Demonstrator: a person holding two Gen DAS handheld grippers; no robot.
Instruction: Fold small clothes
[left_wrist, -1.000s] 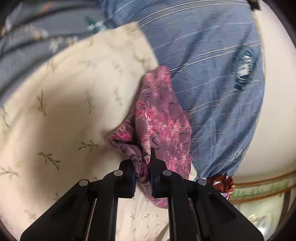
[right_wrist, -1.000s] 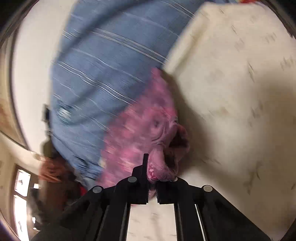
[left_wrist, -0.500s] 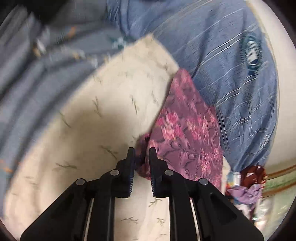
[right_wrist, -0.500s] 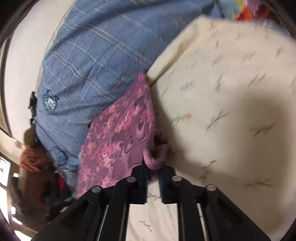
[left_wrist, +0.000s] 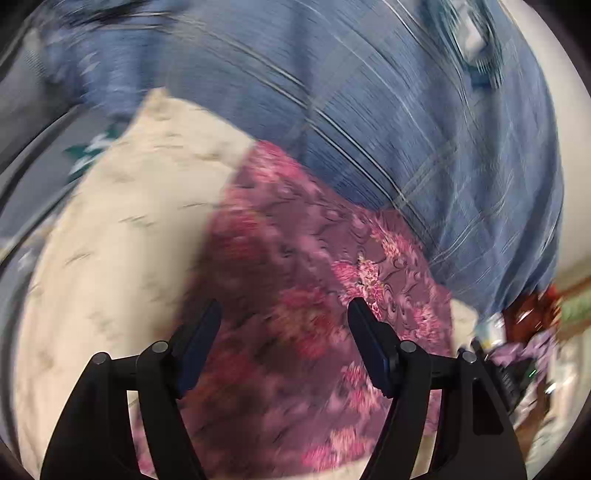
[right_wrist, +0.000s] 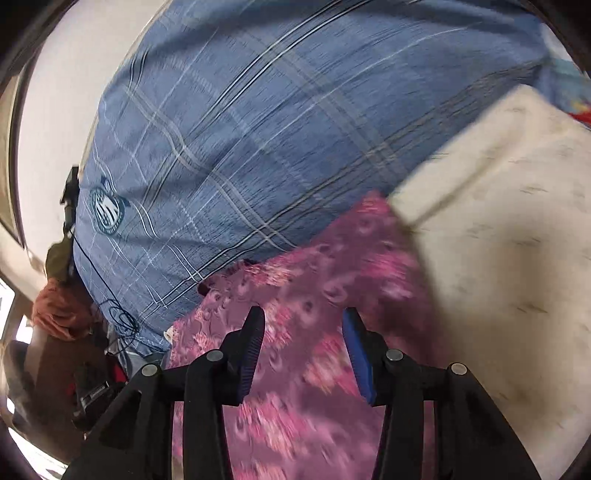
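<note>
**Both grippers off the cloth, fold laid down**

Cream leaf-print bed sheet (left_wrist: 110, 236) is the work surface, blue plaid bedding (left_wrist: 424, 122) bunched behind it. Pink floral garment (left_wrist: 295, 266) lies flat on the sheet, far edge touching the plaid bedding. Both views motion-blurred, so fine creases are unreadable.

Left gripper (left_wrist: 284, 325): jaws spread wide, nothing between them, hovering over the garment. Right gripper (right_wrist: 303, 328): also spread, empty, above the same cloth (right_wrist: 314, 295).

My read: a fold was just released. To do the next one well, pick two corners on one edge, pinch only the layers meant to move, lift both sides level, lay down slowly so the edges line up. Smooth before regrasping if it bunches.

View differences: left wrist shows the garment's sheet-side edge and clutter at far right (left_wrist: 532, 321). Right wrist shows the bedding's round logo (right_wrist: 107, 210), an orange cloth heap (right_wrist: 59, 310) and a loose cable (right_wrist: 122, 317) at far left, none clear in the left view.
</note>
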